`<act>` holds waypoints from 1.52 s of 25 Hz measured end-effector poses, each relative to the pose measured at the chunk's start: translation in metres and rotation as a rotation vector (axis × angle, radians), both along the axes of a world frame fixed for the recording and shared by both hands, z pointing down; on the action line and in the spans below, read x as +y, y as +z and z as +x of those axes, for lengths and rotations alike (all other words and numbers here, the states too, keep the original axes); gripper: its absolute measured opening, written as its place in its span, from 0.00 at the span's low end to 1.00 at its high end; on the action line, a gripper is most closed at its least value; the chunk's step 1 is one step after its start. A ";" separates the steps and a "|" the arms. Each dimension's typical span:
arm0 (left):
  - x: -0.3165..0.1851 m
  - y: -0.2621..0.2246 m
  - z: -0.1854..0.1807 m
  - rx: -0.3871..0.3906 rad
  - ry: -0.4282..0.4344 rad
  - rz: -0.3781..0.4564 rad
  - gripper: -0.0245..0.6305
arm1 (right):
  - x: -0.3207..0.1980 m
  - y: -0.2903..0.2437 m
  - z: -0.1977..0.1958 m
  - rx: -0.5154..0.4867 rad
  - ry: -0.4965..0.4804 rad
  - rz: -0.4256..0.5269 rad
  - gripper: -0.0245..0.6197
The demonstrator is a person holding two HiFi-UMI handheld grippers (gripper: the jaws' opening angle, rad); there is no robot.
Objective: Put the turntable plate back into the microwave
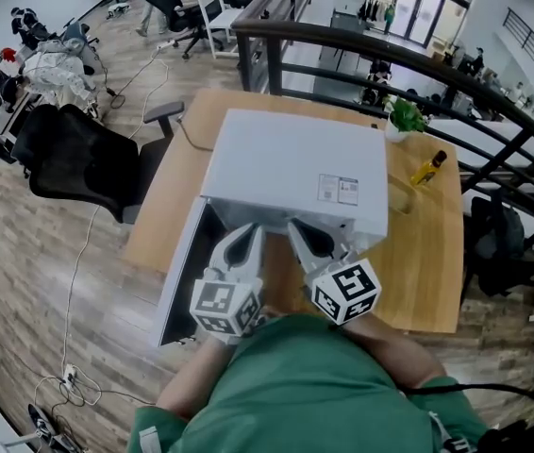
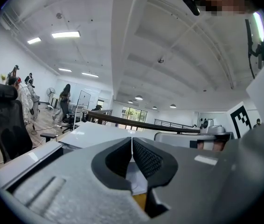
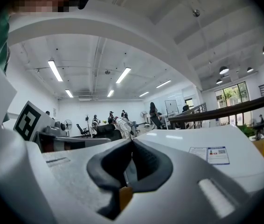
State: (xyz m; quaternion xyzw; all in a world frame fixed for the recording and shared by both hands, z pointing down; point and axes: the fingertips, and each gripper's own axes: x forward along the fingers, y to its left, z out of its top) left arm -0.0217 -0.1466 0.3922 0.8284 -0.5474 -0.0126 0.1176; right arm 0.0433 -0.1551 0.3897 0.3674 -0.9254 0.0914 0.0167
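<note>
Plainly, the left claw (image 1: 248,232) is closed: in the left gripper view its ribbed pads (image 2: 143,157) meet tip to tip with nothing between them. The right claw (image 1: 297,226) is closed and empty as well, its dark pads (image 3: 146,160) pressed together in the right gripper view. The two claws lie side by side, near each other but apart, each with its marker cube toward the person's green shirt (image 1: 314,385). Their tips sit at the open front of the white microwave (image 1: 286,163), just under the front edge of its top. The microwave's door (image 1: 180,272) hangs open to the left. The turntable plate cannot be made out in any view. The microwave stands on a wooden surface (image 1: 427,253), with a yellow bottle (image 1: 429,168) and a potted plant (image 1: 404,119) to its right.
</note>
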 end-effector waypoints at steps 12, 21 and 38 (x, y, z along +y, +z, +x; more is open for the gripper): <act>-0.001 0.000 0.003 -0.015 0.007 0.003 0.06 | -0.007 -0.005 0.007 -0.005 0.022 0.017 0.04; -0.003 0.006 0.005 -0.017 0.009 -0.018 0.06 | -0.006 -0.002 0.005 0.000 0.007 0.008 0.04; -0.002 0.014 0.013 0.044 0.017 -0.052 0.06 | -0.005 0.002 0.010 -0.006 0.007 0.015 0.04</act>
